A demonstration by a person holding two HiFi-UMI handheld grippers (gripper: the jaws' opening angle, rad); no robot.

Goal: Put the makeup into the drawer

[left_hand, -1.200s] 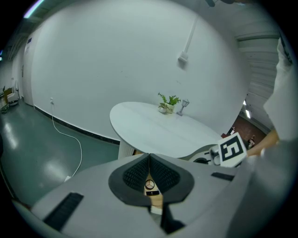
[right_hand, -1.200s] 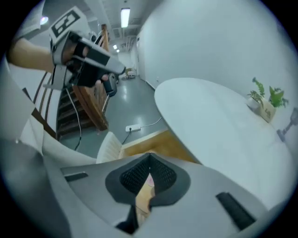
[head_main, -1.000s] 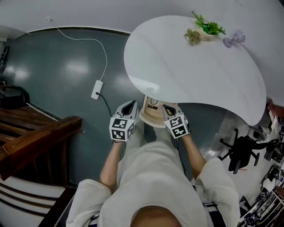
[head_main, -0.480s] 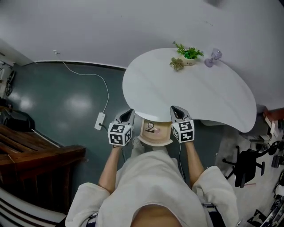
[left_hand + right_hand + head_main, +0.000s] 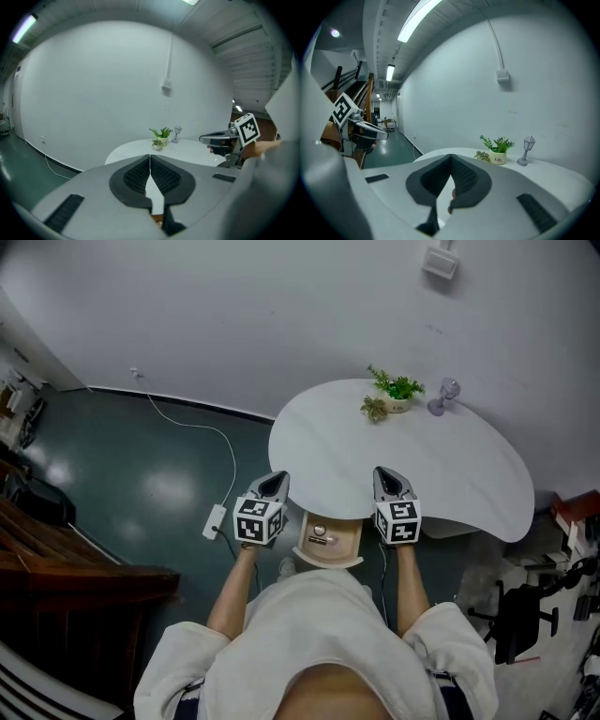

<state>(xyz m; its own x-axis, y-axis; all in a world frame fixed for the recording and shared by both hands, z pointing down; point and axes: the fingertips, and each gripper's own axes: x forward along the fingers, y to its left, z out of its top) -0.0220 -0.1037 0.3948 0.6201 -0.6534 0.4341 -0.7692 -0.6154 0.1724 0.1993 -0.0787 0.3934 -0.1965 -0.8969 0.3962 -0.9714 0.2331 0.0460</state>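
A small wooden drawer [image 5: 328, 557] stands pulled out under the near edge of the white table [image 5: 441, 465]. A small round makeup item [image 5: 321, 532] lies inside it. My left gripper [image 5: 277, 478] hovers just left of the drawer at the table's edge. Its jaws are shut and empty, pads meeting in the left gripper view [image 5: 150, 158]. My right gripper [image 5: 385, 472] hangs just right of the drawer, over the table's rim. It is also shut with nothing in it [image 5: 451, 157]. Each gripper shows in the other's view, the right gripper [image 5: 219, 139] and the left gripper [image 5: 369, 131].
A potted green plant [image 5: 398, 390], a small succulent [image 5: 374, 409] and a tiny lamp figure [image 5: 447, 395] stand at the table's far edge by the wall. A power strip [image 5: 216, 520] with its cable lies on the floor at left. Wooden stairs [image 5: 66, 568] are at far left, a black chair [image 5: 525, 615] at right.
Both grippers have risen from beside the drawer to the table's edge and spread slightly apart. The head view has tipped up, showing more wall. Jaws stayed shut.
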